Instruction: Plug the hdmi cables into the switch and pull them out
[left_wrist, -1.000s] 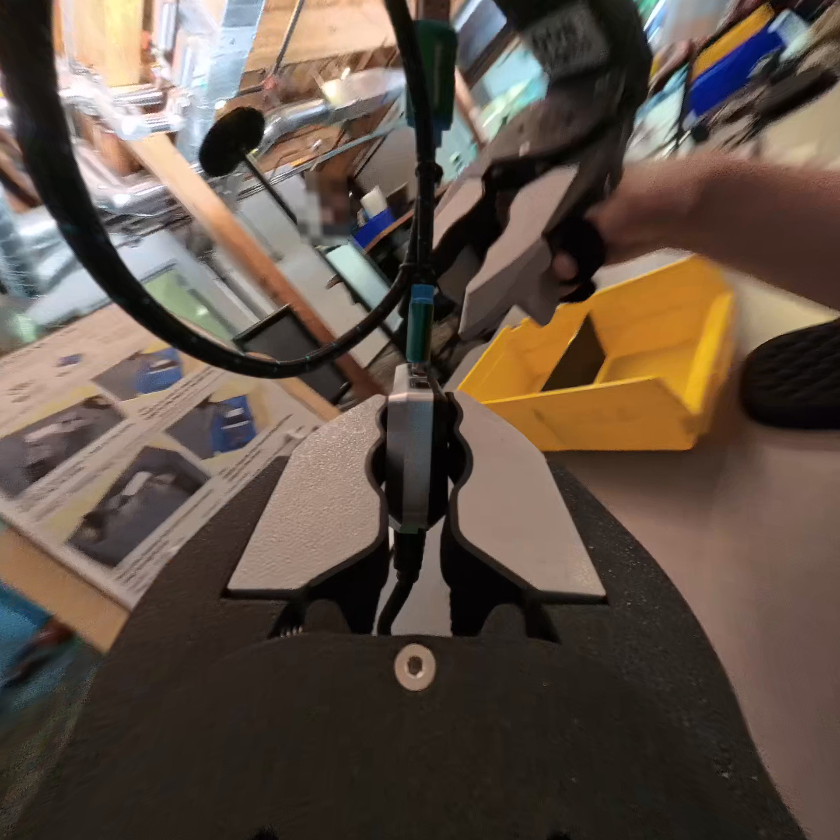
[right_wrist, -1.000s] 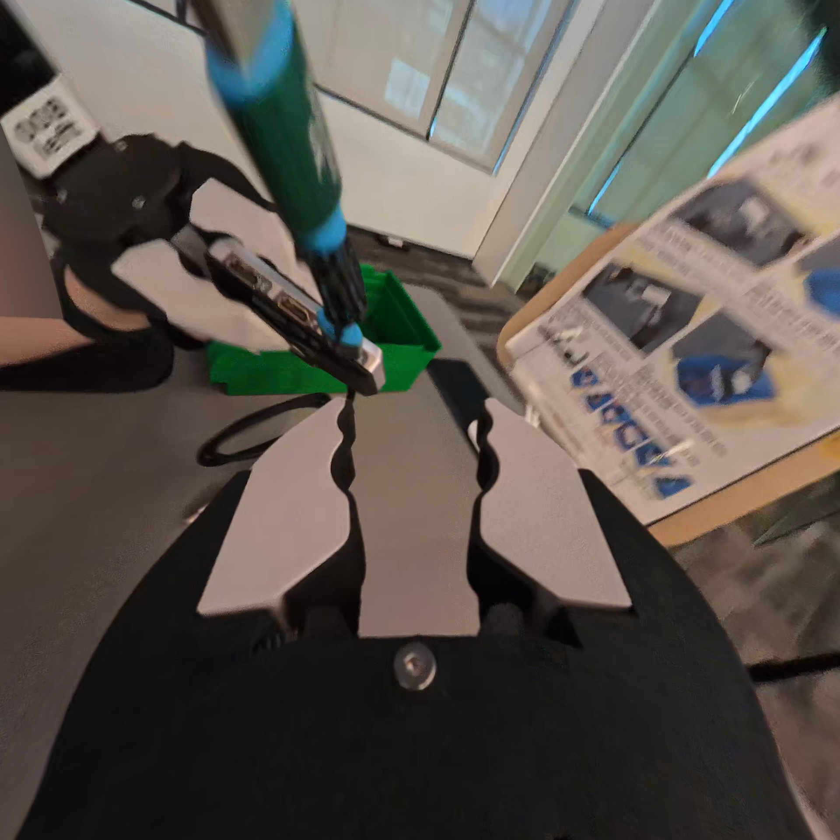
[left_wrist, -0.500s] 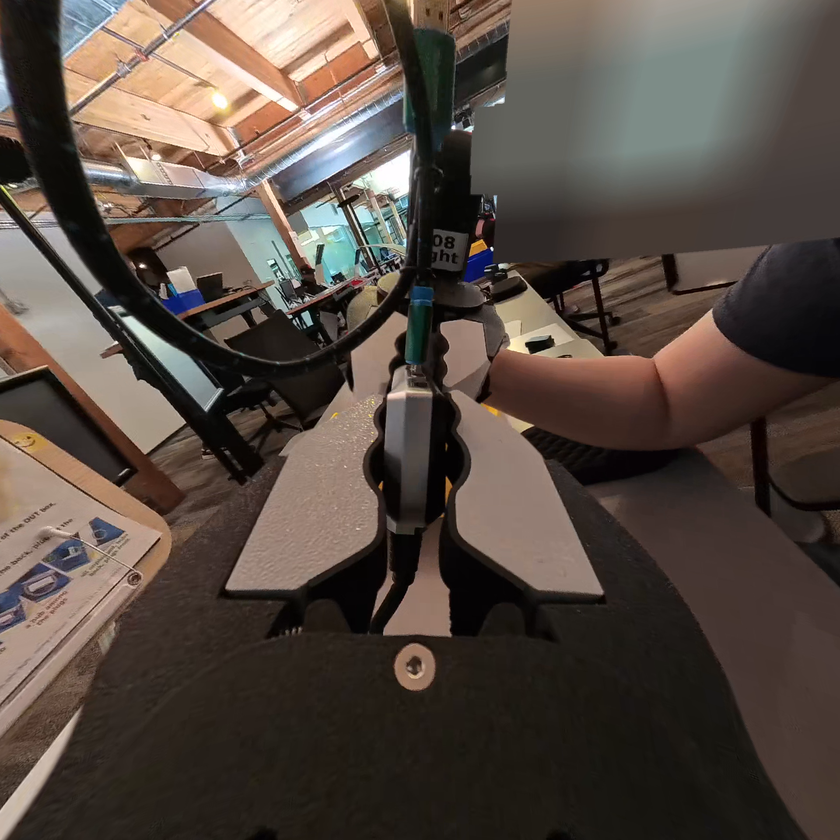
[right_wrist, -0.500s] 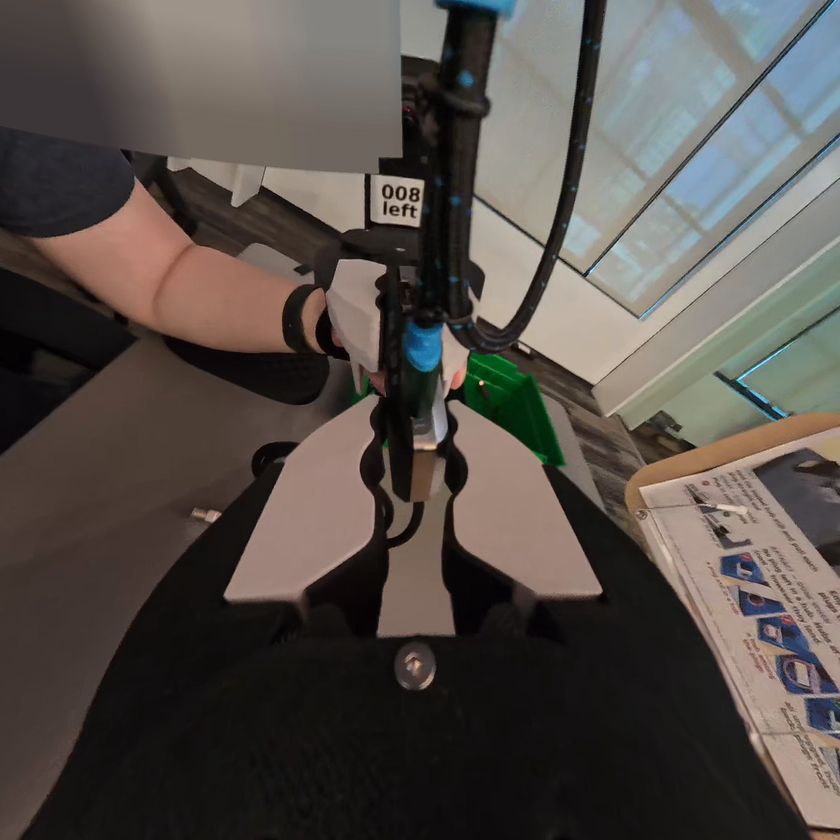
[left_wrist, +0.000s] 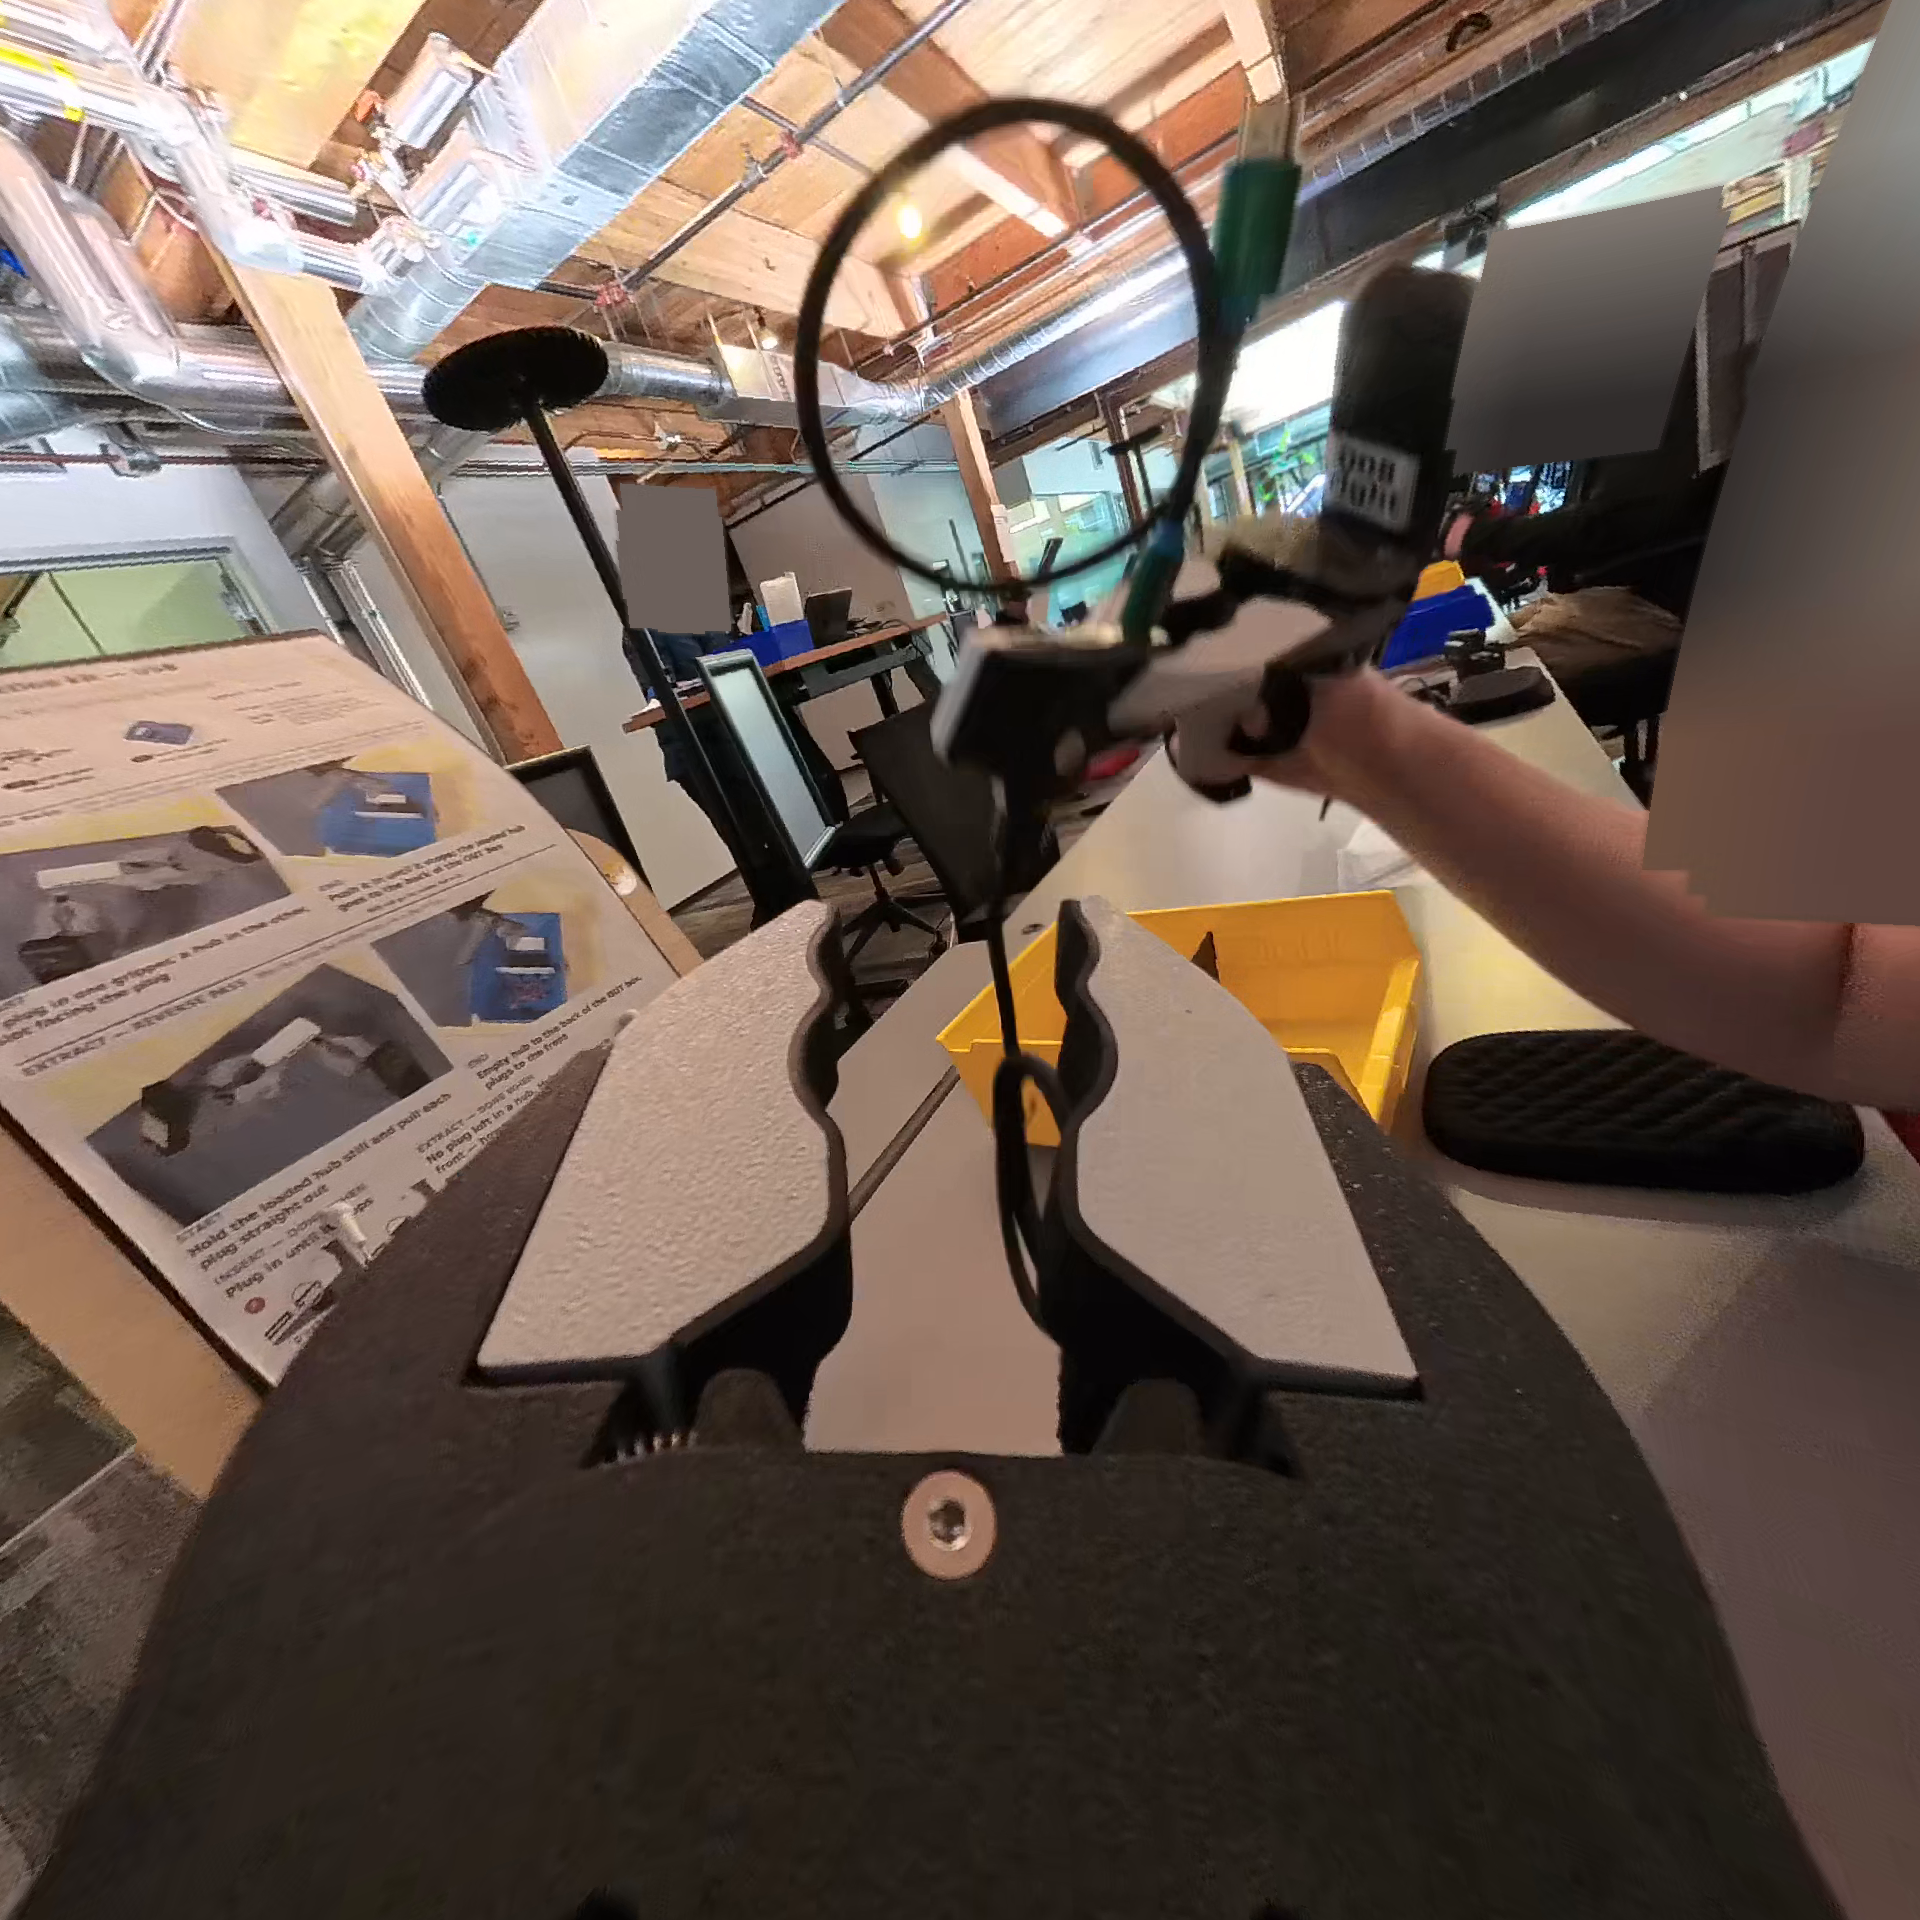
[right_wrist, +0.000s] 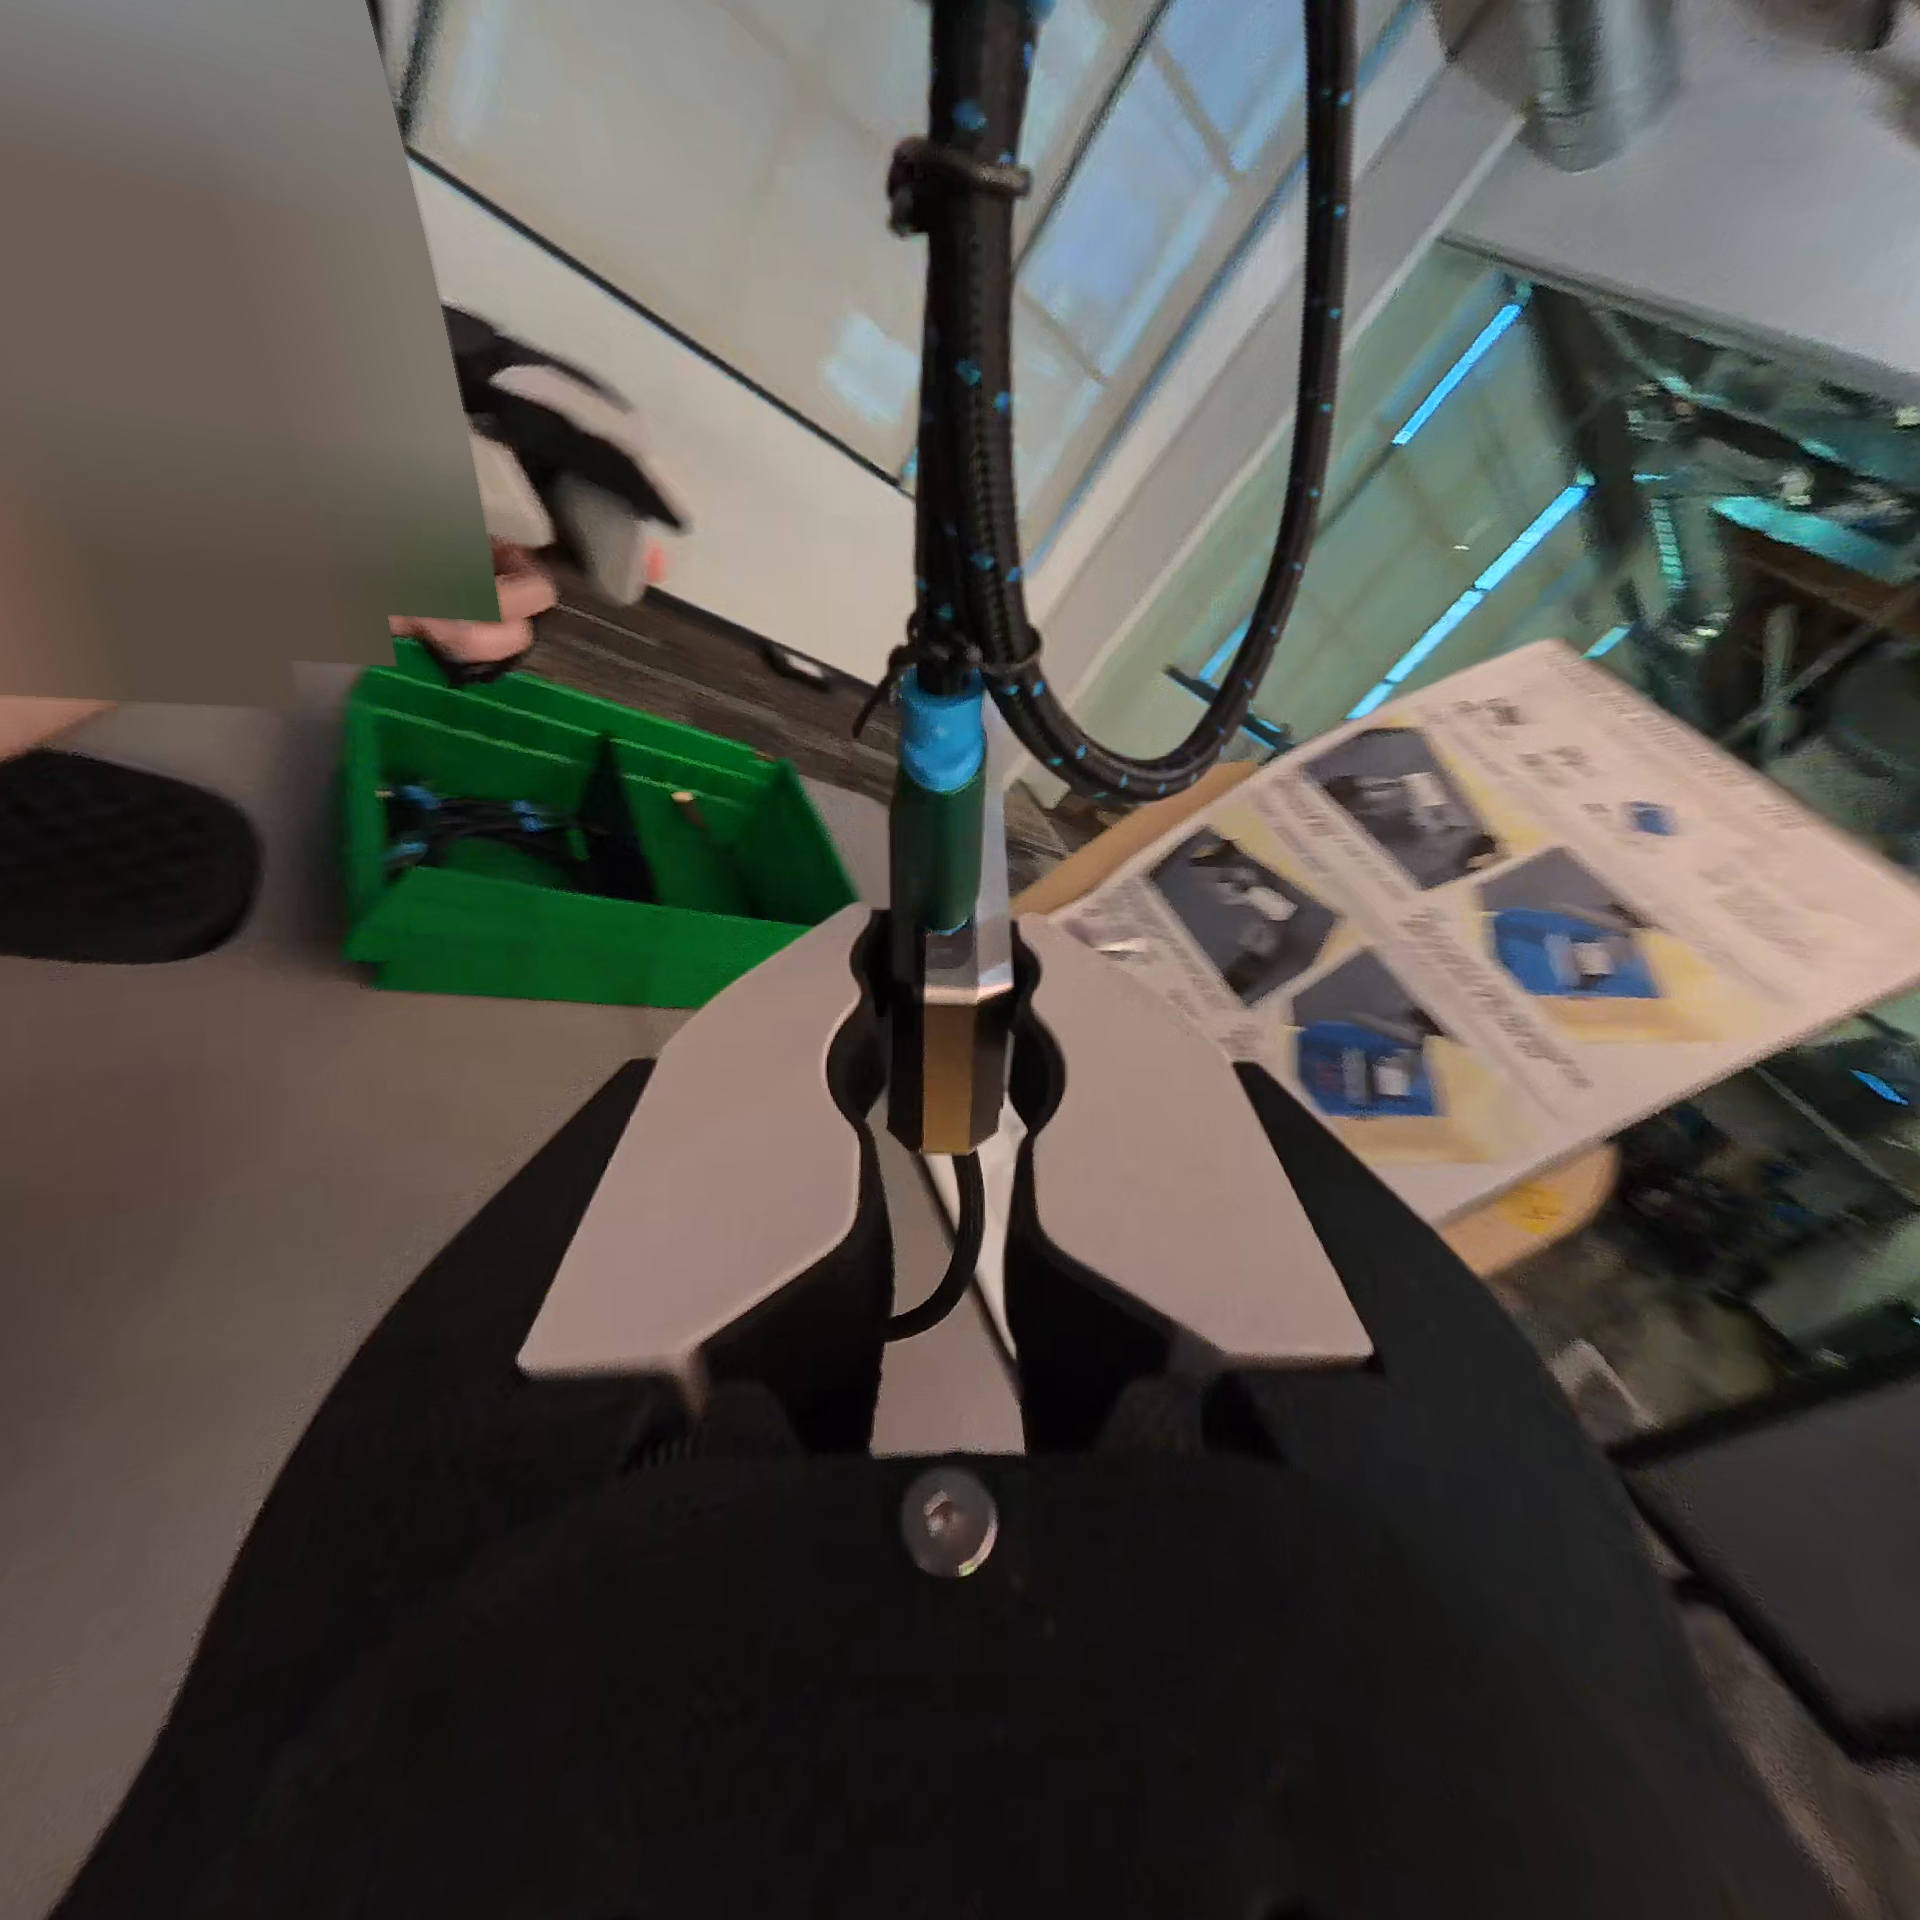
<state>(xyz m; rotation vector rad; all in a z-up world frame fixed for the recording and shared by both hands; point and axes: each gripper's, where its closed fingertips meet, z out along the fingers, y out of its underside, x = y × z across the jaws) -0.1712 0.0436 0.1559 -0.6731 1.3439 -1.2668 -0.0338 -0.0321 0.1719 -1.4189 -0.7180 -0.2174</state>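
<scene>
My right gripper is shut on the silver switch, gripping its two flat sides. A green and blue HDMI plug sits in the switch's top edge, and its black braided cable loops upward. In the left wrist view the right gripper holds the switch up in the air, with the plug in it. My left gripper is open and holds nothing. The switch's thin black lead hangs down between the left fingers.
A yellow bin and a black wrist pad lie on the grey table. A green bin with cables stands at the far left. An instruction board leans at the table's edge. The cable's free plug dangles high. Left tips to right tips: about 15 cm.
My right gripper closed on the switch while my left gripper held it. My left gripper has since opened and drawn back, so the switch and plugged cable have passed to the right gripper.
</scene>
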